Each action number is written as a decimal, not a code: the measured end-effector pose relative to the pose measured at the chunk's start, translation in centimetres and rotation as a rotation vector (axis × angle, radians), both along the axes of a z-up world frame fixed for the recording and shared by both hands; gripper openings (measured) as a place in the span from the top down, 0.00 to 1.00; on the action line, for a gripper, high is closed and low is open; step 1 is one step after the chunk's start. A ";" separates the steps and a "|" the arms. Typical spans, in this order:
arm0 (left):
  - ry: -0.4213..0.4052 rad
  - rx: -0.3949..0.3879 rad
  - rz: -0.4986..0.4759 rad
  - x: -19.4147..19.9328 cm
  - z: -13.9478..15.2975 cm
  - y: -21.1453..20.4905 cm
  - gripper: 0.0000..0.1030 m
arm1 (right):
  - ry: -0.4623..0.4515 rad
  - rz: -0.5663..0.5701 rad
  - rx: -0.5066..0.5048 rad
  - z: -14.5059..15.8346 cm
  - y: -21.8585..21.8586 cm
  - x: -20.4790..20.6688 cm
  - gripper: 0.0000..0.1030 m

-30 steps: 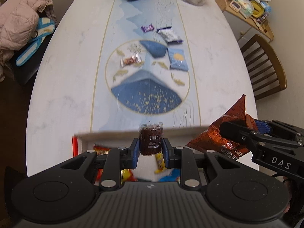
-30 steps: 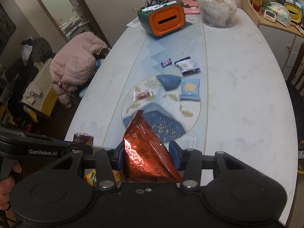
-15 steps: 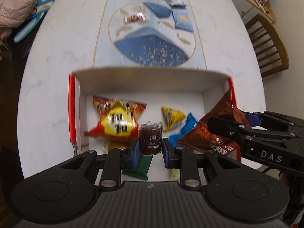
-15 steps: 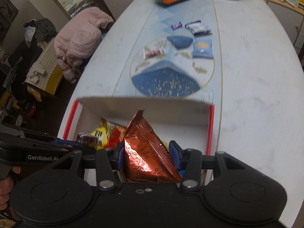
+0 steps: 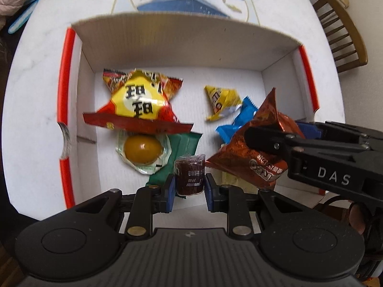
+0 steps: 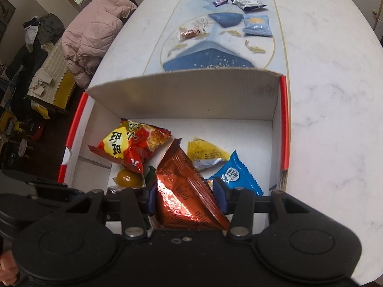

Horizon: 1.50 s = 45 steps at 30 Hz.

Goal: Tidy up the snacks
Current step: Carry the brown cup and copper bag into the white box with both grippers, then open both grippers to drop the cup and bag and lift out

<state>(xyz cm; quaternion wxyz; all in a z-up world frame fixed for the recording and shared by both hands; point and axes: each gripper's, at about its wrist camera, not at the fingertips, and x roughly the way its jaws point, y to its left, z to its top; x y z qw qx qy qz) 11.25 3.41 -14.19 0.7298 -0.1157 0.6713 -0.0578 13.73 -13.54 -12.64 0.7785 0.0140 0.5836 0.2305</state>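
While suspended over the open cardboard box (image 5: 182, 45): left gripper (image 5: 189, 184), blue pads closed narrowly on a small dark-brown wrapped snack cup (image 5: 190, 175), held upright between the fingertips, above the box floor near its front edge. Right gripper (image 6: 185, 197), seen in its own view with pads pressed on a copper-orange Oreo packet (image 6: 185, 186), the packet's pointed corner standing up and tilted to the left; in the left wrist view, same gripper (image 5: 270, 141) entering from the right, clamped across the crumpled packet (image 5: 261, 129) above the box's right half.

Inside the box, lying on the white floor: large red-and-yellow snack bag (image 5: 140, 102) at left; below it, touching, a clear pouch with a yellow-brown egg-shaped item (image 5: 142, 149); green wrapper (image 5: 184, 148) just beside the pouch, partly behind the held cup; small yellow packet (image 5: 221, 100) at centre-right; blue packet (image 5: 239, 122) touching it, partly under the orange packet. Box walls edged in red (image 5: 64, 76), far flap raised.

Beyond the box, on the white marbled table (image 6: 323, 83) with blue printed runner: clear-wrapped candy (image 6: 191, 33), pale blue packet (image 6: 258, 25), white-and-dark packet (image 6: 247, 2), small purple sweet (image 6: 220, 1), all well apart from the box. Pink padded jacket (image 6: 95, 31) draped at left; wooden chair (image 5: 342, 31) at right of the table.
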 end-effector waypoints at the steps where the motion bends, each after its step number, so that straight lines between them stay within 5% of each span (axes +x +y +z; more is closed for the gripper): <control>1: 0.004 0.001 0.001 0.0 -0.3 0.0 0.76 | 0.000 -0.001 -0.005 -0.2 0.0 0.0 0.55; 17: -0.012 0.024 -0.006 -0.8 -1.7 -0.8 0.75 | 0.016 -0.026 -0.007 -1.2 0.0 0.3 0.55; 24: -0.047 0.006 -0.007 -1.5 -0.8 -0.8 0.55 | 0.010 -0.027 -0.007 -1.0 -0.1 0.0 0.54; 28: -0.068 0.000 -0.005 -1.9 -0.2 -0.7 0.55 | 0.001 -0.029 0.005 -0.6 -0.2 -0.1 0.53; 45: -0.300 0.084 0.005 -4.0 5.9 -1.0 0.49 | -0.108 0.002 0.065 4.1 -1.4 -1.7 0.46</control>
